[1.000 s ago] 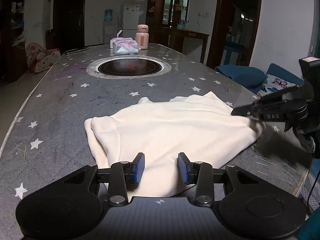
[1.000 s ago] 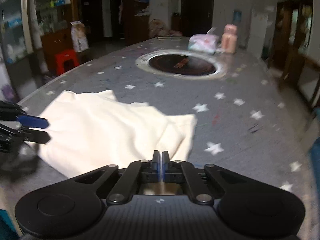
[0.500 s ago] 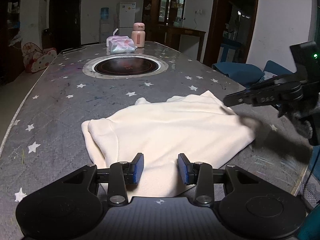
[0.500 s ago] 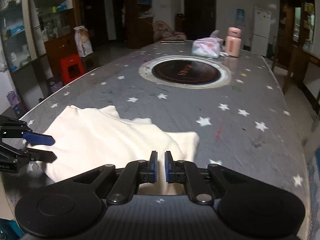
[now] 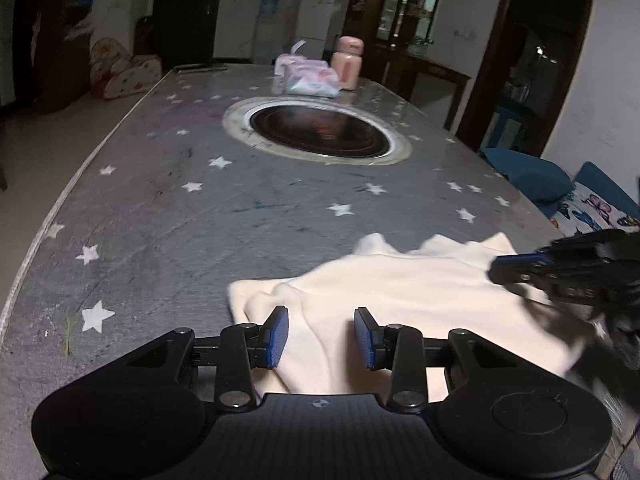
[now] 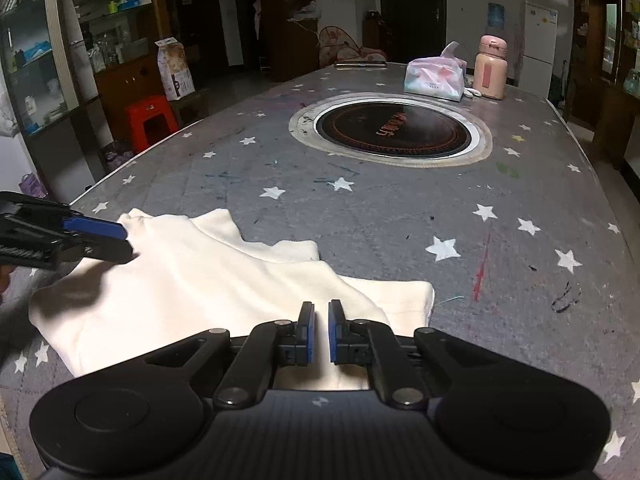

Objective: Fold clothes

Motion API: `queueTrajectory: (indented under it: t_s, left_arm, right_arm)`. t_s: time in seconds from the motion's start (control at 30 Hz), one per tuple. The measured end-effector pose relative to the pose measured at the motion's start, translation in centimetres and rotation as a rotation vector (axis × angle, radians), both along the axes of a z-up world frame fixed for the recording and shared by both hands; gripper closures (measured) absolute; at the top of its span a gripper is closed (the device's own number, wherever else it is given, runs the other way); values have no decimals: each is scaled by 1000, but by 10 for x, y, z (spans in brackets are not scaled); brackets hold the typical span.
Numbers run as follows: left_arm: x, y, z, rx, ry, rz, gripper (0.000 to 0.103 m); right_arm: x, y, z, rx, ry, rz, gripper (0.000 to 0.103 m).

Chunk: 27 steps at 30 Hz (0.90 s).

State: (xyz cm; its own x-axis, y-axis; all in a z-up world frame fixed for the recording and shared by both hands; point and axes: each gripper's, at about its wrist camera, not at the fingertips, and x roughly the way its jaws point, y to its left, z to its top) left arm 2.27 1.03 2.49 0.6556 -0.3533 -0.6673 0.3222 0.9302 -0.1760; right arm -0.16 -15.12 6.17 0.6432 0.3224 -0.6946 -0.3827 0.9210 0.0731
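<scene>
A cream garment lies loosely folded near the front edge of the grey star-patterned table. My left gripper hovers over its near left part. Its jaws are closing, with a wide gap left and cloth lying below them, none pinched. My right gripper sits over the near right edge of the garment, shut to a thin slit and holding nothing. In the left wrist view the right gripper reaches in over the cloth's right end. In the right wrist view the left gripper stands at the cloth's far left corner.
A round built-in hob is set into the middle of the table. A tissue pack and a pink flask stand beyond it. A red stool stands off the left side, and blue cushions lie off the right.
Both hands have slid sideways over the garment. The right pads went from pressed together to a thin slit. The garment keeps its shape.
</scene>
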Motion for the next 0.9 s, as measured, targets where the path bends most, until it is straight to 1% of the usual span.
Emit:
queueTrajectory:
  t_s: [0.1, 0.23, 0.4, 0.5, 0.6, 0.67, 0.77, 0.8, 0.83, 0.9]
  left_arm:
    - [1, -2, 5, -2, -20, -9, 67]
    - [7, -21, 13, -7, -55, -51, 67]
    - [23, -48, 9, 12, -48, -93, 67]
    - [35, -59, 1, 37, -31, -95, 67]
    - [39, -61, -2, 51, -32, -86, 65]
    - [42, -61, -4, 61, -33, -81, 63]
    - [44, -61, -5, 64, -33, -74, 63]
    - [44, -61, -5, 64, -33, -72, 63]
    - [43, -61, -5, 65, -37, -72, 63]
    - [41, -61, -3, 69, -46, -73, 64]
  right_arm:
    - [-1, 3, 8, 5, -16, 10, 96]
    - [6, 13, 16, 30, -35, 41, 96]
    - [20, 25, 10, 23, -21, 54, 96]
    - [24, 26, 4, 18, -6, 45, 96]
    - [27, 23, -2, 27, 7, 32, 96]
    - [26, 23, -2, 27, 3, 32, 96]
    - [24, 24, 1, 25, -2, 28, 95]
    - [23, 24, 3, 27, -7, 26, 93]
    - [20, 25, 5, 30, -10, 24, 88]
    - [15, 26, 10, 34, -14, 30, 83]
